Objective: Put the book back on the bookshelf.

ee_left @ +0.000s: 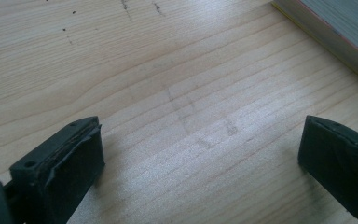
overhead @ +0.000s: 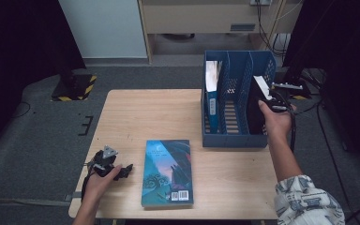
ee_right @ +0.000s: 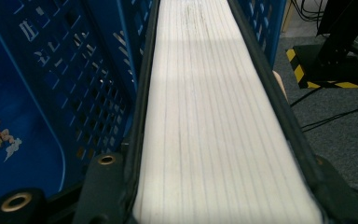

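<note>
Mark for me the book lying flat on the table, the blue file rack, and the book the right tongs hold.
flat book (overhead: 167, 172), high view, middle of its cover
blue file rack (overhead: 234, 140), high view, front wall
held book (ee_right: 212, 121), right gripper view, white page edge

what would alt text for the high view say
A person's right gripper lowers a black book into a blue file rack on a wooden table; the left gripper rests beside a flat blue-covered book.
</note>
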`<act>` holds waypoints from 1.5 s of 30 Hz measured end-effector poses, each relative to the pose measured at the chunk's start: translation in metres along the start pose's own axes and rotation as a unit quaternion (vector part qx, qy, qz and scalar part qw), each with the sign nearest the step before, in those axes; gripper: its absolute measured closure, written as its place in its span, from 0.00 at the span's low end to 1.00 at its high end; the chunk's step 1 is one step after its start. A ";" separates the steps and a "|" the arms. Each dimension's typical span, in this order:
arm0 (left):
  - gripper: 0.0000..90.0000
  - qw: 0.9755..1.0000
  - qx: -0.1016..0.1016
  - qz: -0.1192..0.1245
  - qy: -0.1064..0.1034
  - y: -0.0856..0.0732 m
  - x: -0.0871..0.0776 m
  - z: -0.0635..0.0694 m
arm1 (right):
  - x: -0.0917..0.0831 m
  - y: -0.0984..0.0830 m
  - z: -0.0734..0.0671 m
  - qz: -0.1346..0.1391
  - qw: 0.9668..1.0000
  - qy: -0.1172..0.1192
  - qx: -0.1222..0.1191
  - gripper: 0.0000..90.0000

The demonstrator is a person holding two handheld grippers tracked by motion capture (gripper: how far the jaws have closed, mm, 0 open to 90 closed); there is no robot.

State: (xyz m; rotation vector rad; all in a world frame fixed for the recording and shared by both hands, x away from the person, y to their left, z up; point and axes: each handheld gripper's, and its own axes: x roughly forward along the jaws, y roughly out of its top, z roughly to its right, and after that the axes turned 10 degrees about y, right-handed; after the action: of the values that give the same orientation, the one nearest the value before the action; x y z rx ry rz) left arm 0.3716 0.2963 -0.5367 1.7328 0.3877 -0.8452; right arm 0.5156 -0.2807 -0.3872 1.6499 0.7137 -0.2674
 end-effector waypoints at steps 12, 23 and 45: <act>0.00 1.000 0.000 0.000 0.000 0.000 0.000 0.000 | -0.004 -0.004 -0.004 -0.002 1.000 0.007 0.002 0.53; 0.00 1.000 0.000 0.000 -0.001 0.000 0.000 0.000 | -0.004 0.010 -0.015 0.002 1.000 0.004 -0.018 0.50; 0.00 1.000 0.002 0.001 -0.003 0.001 0.001 0.001 | 0.006 0.013 -0.013 -0.023 1.000 0.006 0.010 0.46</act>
State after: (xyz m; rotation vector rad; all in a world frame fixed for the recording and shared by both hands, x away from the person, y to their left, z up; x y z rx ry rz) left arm 0.3720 0.2947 -0.5368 1.7341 0.3804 -0.8501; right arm 0.5255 -0.2672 -0.3773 1.6565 0.7607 -0.2976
